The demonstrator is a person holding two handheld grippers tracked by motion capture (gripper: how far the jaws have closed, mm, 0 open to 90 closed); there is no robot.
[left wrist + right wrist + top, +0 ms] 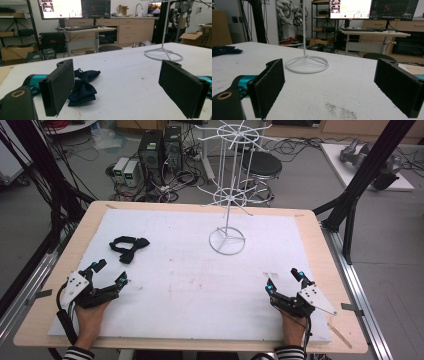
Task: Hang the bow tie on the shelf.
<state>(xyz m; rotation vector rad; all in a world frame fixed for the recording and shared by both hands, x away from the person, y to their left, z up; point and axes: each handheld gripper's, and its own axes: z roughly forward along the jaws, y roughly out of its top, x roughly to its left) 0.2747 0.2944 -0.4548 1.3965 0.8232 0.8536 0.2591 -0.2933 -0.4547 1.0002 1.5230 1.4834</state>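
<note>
A dark navy bow tie (129, 247) lies on the white table cover at the left; in the left gripper view the bow tie (83, 86) sits just beyond the left jaw. A white wire display stand (227, 195) rises from a ring base at the middle back; its base (307, 64) lies ahead in the right gripper view. My left gripper (111, 273) rests near the front left, open, with nothing between its jaws, a short way in front of the bow tie. My right gripper (284, 279) rests at the front right, open and empty.
The white cover (200, 280) lies on a wooden table (325, 250). Black frame posts (360, 180) stand at the right, with cables, computers and a stool on the floor behind the table. A faint dark smudge (339, 110) marks the cover.
</note>
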